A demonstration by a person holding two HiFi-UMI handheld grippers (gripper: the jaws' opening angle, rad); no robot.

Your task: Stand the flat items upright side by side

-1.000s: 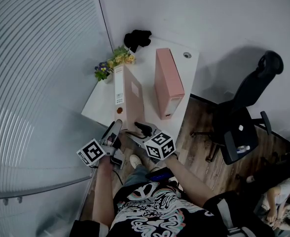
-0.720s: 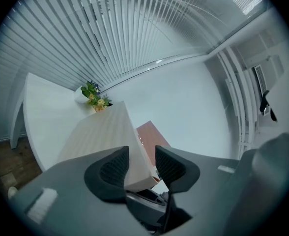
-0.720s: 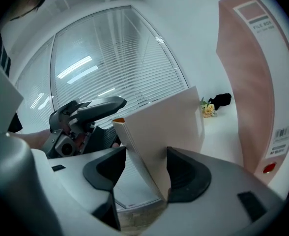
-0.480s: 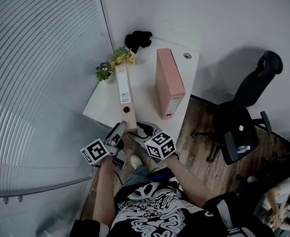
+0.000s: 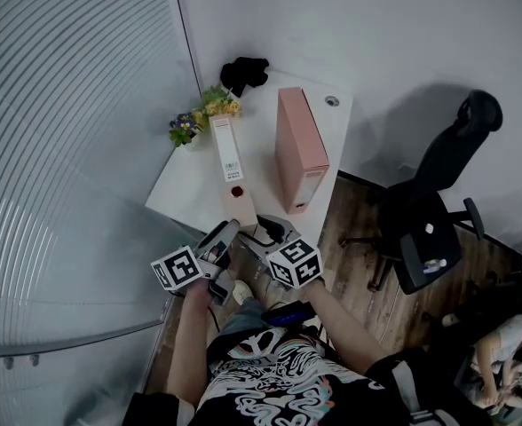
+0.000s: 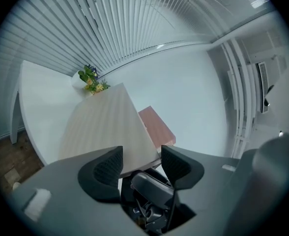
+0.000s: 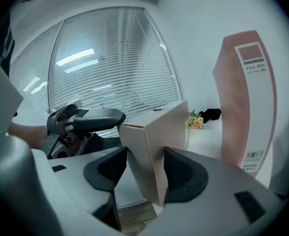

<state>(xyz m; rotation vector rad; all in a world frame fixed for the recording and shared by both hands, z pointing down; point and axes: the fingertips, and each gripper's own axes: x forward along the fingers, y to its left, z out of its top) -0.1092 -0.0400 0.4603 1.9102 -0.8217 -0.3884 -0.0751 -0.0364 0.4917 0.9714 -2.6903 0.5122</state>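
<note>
A beige file box (image 5: 230, 171) stands upright on the white table (image 5: 185, 185), its spine label facing up. Beside it, with a gap between them, stands a pink file box (image 5: 298, 149), also upright. Both grippers are at the beige box's near end. My left gripper (image 5: 225, 234) has that end (image 6: 105, 127) between its jaws; they have just been opening, and a sliver of gap shows at the right pad. My right gripper (image 5: 263, 229) is shut on the same end (image 7: 157, 136), with both pads against its sides. The pink box (image 7: 247, 97) rises to its right.
A small bunch of flowers (image 5: 199, 114) and a black object (image 5: 243, 71) sit at the table's far corner. Slatted blinds (image 5: 66, 149) run along the left. A black office chair (image 5: 438, 202) stands on the wooden floor to the right.
The beige box has turned from showing its broad face to standing on its narrow edge. Both grippers have shifted slightly right and nearer along with its near end.
</note>
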